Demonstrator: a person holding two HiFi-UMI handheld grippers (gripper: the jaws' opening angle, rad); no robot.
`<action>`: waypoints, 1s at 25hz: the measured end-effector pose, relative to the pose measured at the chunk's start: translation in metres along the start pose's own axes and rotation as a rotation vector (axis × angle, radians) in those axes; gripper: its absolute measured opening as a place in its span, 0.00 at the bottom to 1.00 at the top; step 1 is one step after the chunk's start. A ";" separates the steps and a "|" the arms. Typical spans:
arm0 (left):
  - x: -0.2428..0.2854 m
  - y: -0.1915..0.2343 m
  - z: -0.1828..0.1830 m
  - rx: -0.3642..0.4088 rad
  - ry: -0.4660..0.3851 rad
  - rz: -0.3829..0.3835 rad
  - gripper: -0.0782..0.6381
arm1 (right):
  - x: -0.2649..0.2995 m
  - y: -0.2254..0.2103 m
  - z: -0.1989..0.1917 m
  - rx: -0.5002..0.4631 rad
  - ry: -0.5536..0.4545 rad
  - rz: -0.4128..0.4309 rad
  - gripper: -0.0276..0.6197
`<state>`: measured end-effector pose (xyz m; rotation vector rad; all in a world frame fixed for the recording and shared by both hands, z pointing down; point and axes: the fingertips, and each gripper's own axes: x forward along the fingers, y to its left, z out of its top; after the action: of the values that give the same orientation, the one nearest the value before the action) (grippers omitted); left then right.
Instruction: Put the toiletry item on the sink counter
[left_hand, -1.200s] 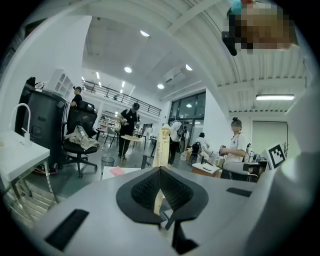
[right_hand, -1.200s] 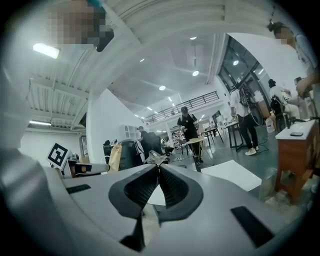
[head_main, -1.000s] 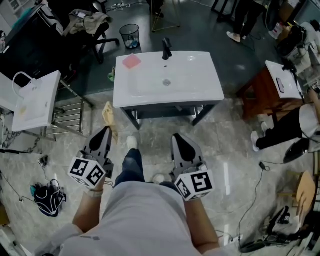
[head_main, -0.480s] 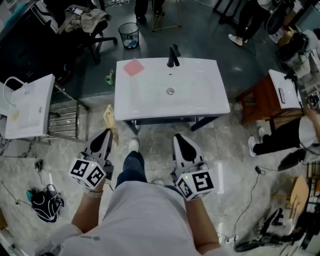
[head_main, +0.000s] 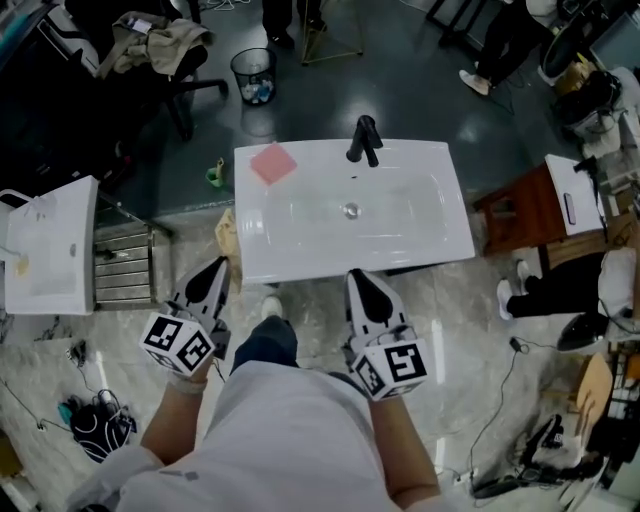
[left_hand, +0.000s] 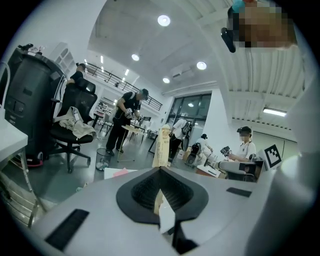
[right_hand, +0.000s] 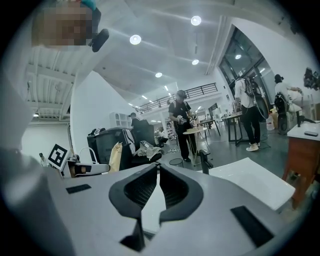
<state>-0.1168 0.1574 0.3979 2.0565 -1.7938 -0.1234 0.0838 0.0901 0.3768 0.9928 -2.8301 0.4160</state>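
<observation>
Before white sink tabletop (head_main: 300, 262): left hand-held gripper (head_main: 214, 268) clamped on beige toiletry tube (left_hand: 161, 146); right hand-held gripper (head_main: 358, 277) closed, empty.

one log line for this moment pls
left tongs: shut on tube | right tongs: shut, empty | sink: just ahead | tube not yet on sink

Two sinks: main sink (head_main: 420, 232) at 12 o'clock, spare sink (head_main: 50, 250) at 9. One faucet (head_main: 364, 140). One pink pad (head_main: 273, 163). One bin (head_main: 253, 75) at 11. One tube (left_hand: 161, 145).
</observation>
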 end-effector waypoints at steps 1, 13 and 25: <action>0.009 0.010 0.006 -0.001 0.004 -0.007 0.13 | 0.013 -0.001 0.003 0.003 0.000 -0.007 0.09; 0.087 0.073 0.068 0.063 0.095 -0.127 0.13 | 0.114 -0.006 0.052 0.025 -0.030 -0.091 0.09; 0.175 0.060 0.083 0.249 0.202 -0.169 0.13 | 0.144 -0.057 0.075 0.074 -0.058 -0.128 0.09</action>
<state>-0.1700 -0.0377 0.3774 2.2980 -1.5783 0.2641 0.0057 -0.0605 0.3458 1.2119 -2.7992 0.4889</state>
